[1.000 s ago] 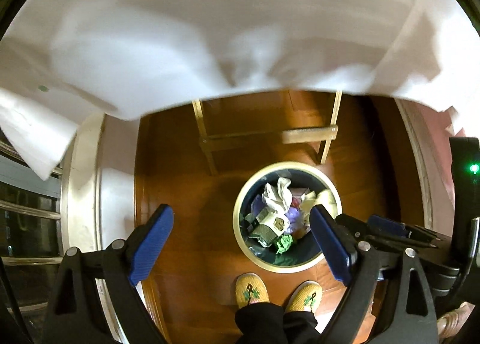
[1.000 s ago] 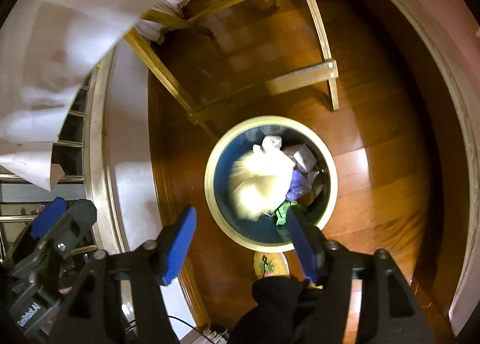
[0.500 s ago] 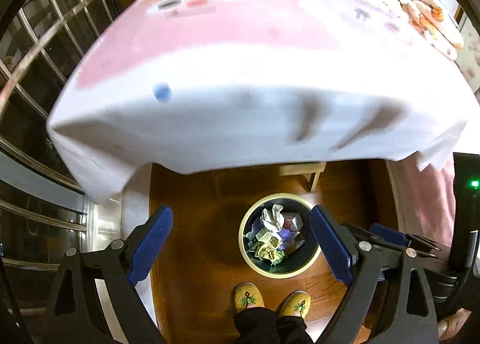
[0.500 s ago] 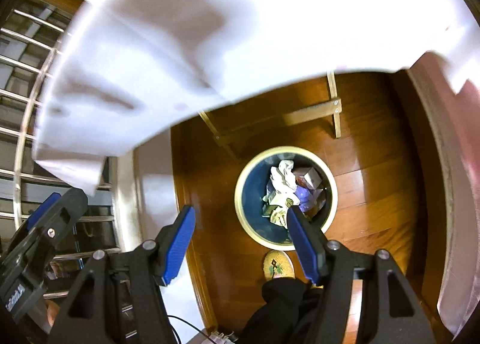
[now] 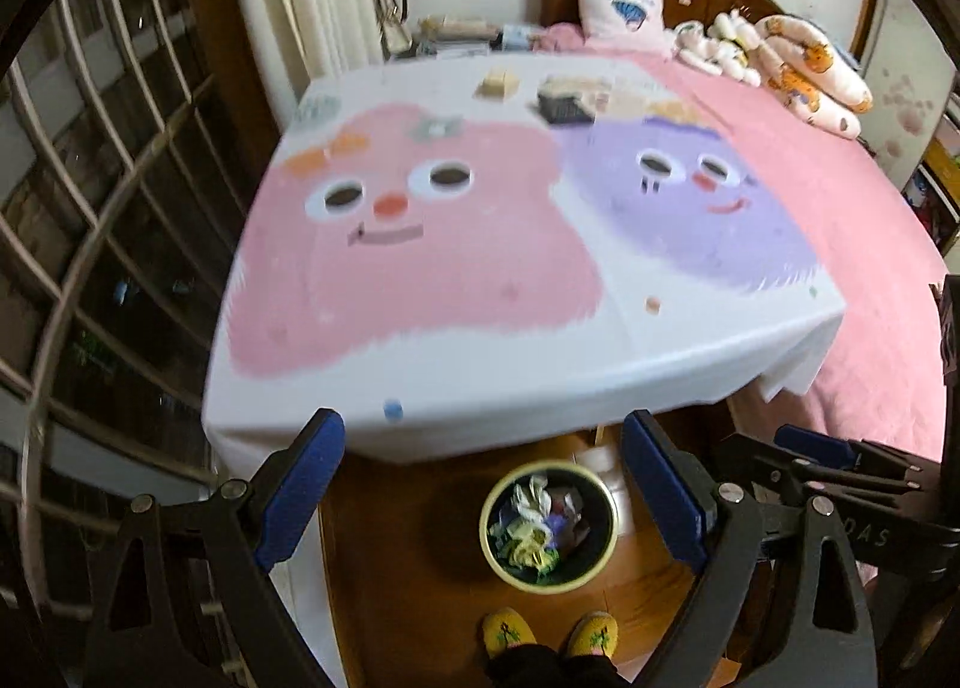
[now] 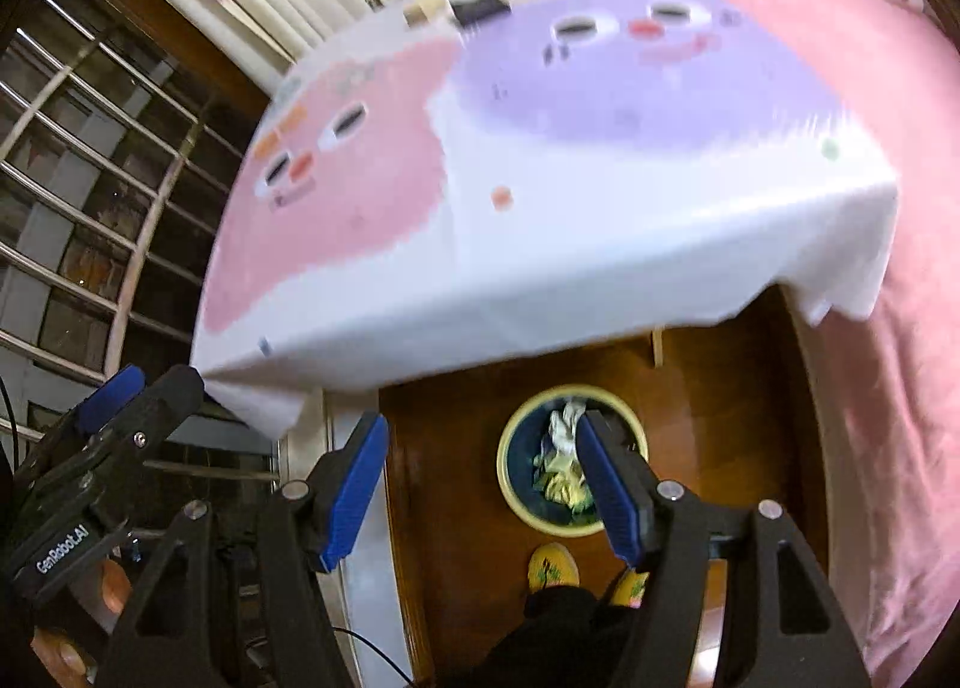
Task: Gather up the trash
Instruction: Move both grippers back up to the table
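Now both grippers, left gripper (image 5: 483, 481) and right gripper (image 6: 480, 484), hang empty with jaws apart; remaining trash (image 5: 564, 105) lies at the surface's (image 5: 420, 364) far edge, ahead, nearer neither, bin (image 5: 549, 526) below.

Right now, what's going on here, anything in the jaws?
Nothing is held. The left gripper and right gripper both hang open and empty above the wooden floor. Below them the round trash bin already holds crumpled wrappers, beside the person's yellow slippers. On the cartoon tablecloth, a few small items sit at the far edge, too blurred to identify.
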{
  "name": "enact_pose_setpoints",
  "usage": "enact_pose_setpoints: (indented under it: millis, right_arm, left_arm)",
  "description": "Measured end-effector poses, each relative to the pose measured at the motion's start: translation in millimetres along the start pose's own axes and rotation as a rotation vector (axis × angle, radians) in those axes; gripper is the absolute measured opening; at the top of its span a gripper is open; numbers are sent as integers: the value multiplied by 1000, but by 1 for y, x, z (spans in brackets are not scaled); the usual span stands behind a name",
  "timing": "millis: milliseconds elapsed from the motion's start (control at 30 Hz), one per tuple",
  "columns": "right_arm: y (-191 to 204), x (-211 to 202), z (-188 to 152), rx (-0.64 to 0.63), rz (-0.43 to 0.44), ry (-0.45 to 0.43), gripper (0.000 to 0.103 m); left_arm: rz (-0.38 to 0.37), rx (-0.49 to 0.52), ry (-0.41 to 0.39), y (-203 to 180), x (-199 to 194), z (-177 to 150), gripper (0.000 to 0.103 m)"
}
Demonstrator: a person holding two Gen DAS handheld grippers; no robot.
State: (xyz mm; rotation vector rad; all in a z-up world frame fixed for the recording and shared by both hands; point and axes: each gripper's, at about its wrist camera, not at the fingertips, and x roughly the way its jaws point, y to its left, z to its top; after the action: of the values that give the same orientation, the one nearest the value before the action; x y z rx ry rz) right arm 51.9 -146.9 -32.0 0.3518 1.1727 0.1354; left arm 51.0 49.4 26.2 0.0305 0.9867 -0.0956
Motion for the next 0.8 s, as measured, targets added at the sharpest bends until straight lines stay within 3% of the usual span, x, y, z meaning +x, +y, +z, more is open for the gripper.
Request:
enact_pose_setpoints:
  millis: [367, 567, 800]
  right_arm:
    - [21, -44, 61, -35, -40, -157, 66]
    - [20, -35, 103, -63, -45, -166, 66]
    - [20, 5, 191, -165, -29, -166, 66]
  left_arm:
    - [20, 40, -129, 13, -26, 61, 92]
    - [45, 23, -145, 17, -12, 97, 92]
    - [105, -35, -117, 15, 33, 153, 92]
